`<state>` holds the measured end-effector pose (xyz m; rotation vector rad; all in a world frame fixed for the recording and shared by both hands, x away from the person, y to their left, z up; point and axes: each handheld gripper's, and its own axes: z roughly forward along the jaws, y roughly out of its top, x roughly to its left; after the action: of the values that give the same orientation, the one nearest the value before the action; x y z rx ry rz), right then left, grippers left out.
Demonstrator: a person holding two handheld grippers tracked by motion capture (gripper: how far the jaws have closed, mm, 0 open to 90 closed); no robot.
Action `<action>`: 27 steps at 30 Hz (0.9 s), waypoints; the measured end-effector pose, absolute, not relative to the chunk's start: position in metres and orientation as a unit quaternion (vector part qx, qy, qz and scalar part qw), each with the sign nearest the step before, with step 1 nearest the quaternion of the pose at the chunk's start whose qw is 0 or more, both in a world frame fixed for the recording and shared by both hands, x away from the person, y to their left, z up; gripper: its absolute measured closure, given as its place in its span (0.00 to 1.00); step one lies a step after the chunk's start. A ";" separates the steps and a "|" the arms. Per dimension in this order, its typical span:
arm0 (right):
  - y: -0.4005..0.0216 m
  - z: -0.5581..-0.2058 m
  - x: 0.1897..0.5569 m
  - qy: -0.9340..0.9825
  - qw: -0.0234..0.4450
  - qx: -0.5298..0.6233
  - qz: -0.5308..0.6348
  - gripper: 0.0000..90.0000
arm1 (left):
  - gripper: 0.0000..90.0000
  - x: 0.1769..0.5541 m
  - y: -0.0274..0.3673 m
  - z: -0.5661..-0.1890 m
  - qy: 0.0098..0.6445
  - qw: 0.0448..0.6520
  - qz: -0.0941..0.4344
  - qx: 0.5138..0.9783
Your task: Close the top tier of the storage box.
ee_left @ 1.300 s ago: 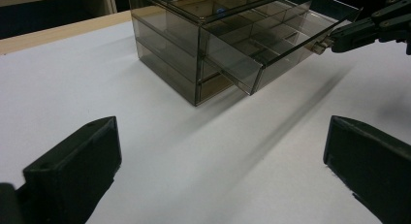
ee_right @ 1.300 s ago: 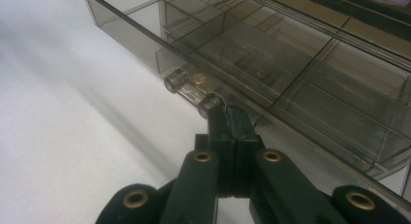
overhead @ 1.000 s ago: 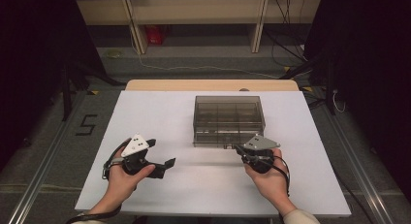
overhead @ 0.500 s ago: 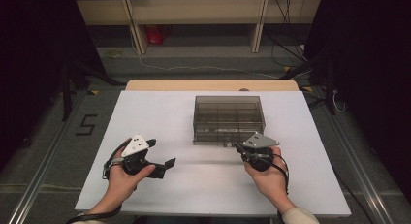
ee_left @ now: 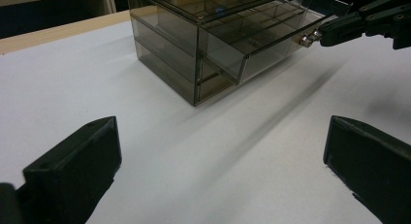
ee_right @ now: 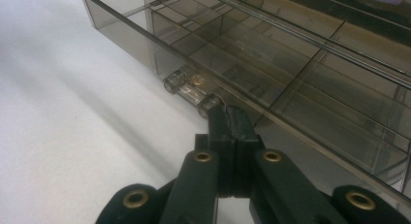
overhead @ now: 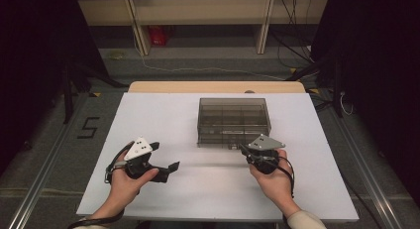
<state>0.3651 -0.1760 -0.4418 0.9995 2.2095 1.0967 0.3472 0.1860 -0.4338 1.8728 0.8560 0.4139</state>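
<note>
Floor mark "5" left of table, right claw pinched on drawer handle, left claw wide, holding nothing

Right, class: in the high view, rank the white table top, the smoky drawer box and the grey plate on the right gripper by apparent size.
1. White table top
2. Drawer box
3. Grey plate, plainly the smallest.

Light: came from overhead, bright on the white table, surroundings dark.
Shadows: soft streaks lay near the smoky drawer box.
Focus: right gripper's close view looked perhaps slightly soft.
</note>
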 end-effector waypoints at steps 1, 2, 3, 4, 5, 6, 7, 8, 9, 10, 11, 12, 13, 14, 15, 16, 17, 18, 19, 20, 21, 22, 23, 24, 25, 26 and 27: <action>-0.176 -0.442 0.365 0.806 0.238 0.365 0.401 1.00 | 0.00 0.347 0.186 -0.434 0.354 0.498 0.171 0.773; -0.176 -0.442 0.366 0.806 0.238 0.366 0.401 1.00 | 0.00 0.347 0.186 -0.434 0.355 0.498 0.171 0.772; -0.176 -0.442 0.366 0.805 0.238 0.366 0.401 1.00 | 0.00 0.347 0.186 -0.434 0.355 0.499 0.171 0.772; -0.176 -0.442 0.366 0.806 0.238 0.365 0.401 1.00 | 0.00 0.347 0.186 -0.434 0.354 0.498 0.171 0.773; -0.176 -0.442 0.366 0.805 0.238 0.365 0.401 1.00 | 0.00 0.347 0.186 -0.434 0.354 0.497 0.171 0.774; -0.176 -0.442 0.366 0.805 0.238 0.366 0.402 1.00 | 0.00 0.347 0.186 -0.434 0.354 0.498 0.171 0.773; -0.176 -0.442 0.367 0.805 0.238 0.367 0.402 1.00 | 0.00 0.347 0.186 -0.434 0.354 0.498 0.171 0.773; -0.176 -0.442 0.367 0.805 0.238 0.367 0.402 1.00 | 0.00 0.347 0.186 -0.434 0.354 0.498 0.171 0.773; -0.176 -0.442 0.367 0.804 0.239 0.368 0.401 1.00 | 0.00 0.347 0.186 -0.434 0.354 0.499 0.171 0.773; -0.175 -0.442 0.367 0.804 0.239 0.368 0.401 1.00 | 0.00 0.347 0.186 -0.434 0.354 0.498 0.171 0.773; -0.175 -0.442 0.368 0.804 0.240 0.368 0.401 1.00 | 0.00 0.347 0.186 -0.434 0.354 0.498 0.171 0.773; -0.175 -0.442 0.368 0.804 0.240 0.369 0.401 1.00 | 0.00 0.347 0.186 -0.434 0.354 0.498 0.171 0.773; -0.175 -0.442 0.368 0.804 0.241 0.369 0.400 1.00 | 0.00 0.347 0.186 -0.434 0.354 0.498 0.170 0.773; -0.175 -0.442 0.368 0.803 0.241 0.369 0.400 1.00 | 0.00 0.347 0.186 -0.434 0.354 0.499 0.170 0.772; -0.175 -0.442 0.369 0.803 0.241 0.370 0.400 1.00 | 0.00 0.347 0.186 -0.434 0.353 0.499 0.170 0.773; -0.175 -0.442 0.369 0.803 0.242 0.369 0.400 1.00 | 0.00 0.347 0.186 -0.434 0.354 0.499 0.170 0.773; -0.175 -0.442 0.369 0.803 0.242 0.370 0.400 1.00 | 0.00 0.347 0.186 -0.434 0.354 0.499 0.170 0.773; -0.175 -0.442 0.370 0.802 0.243 0.370 0.400 1.00 | 0.00 0.347 0.186 -0.434 0.354 0.499 0.170 0.773; -0.175 -0.442 0.370 0.802 0.243 0.371 0.401 1.00 | 0.00 0.347 0.186 -0.434 0.354 0.499 0.170 0.773; -0.175 -0.442 0.370 0.801 0.243 0.371 0.401 1.00 | 0.00 0.347 0.186 -0.434 0.354 0.499 0.170 0.773; -0.175 -0.442 0.371 0.801 0.243 0.372 0.401 1.00 | 0.00 0.347 0.186 -0.434 0.353 0.499 0.170 0.773; -0.175 -0.442 0.371 0.801 0.243 0.372 0.401 1.00 | 0.00 0.347 0.186 -0.434 0.353 0.499 0.170 0.773; -0.174 -0.442 0.371 0.801 0.244 0.372 0.401 1.00 | 0.00 0.347 0.186 -0.434 0.353 0.498 0.170 0.773; -0.175 -0.442 0.372 0.801 0.244 0.372 0.401 1.00 | 0.00 0.347 0.186 -0.434 0.354 0.498 0.170 0.773; -0.174 -0.442 0.372 0.801 0.244 0.372 0.401 1.00 | 0.00 0.347 0.186 -0.434 0.354 0.499 0.170 0.773; -0.174 -0.442 0.373 0.800 0.244 0.373 0.401 1.00 | 0.00 0.347 0.186 -0.434 0.353 0.499 0.170 0.773; -0.174 -0.442 0.373 0.800 0.245 0.374 0.401 1.00 | 0.00 0.347 0.186 -0.434 0.353 0.499 0.170 0.773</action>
<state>0.3732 -0.1742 -0.4419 1.0197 2.1829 1.0960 0.3471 0.1861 -0.4337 1.8702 0.8543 0.4114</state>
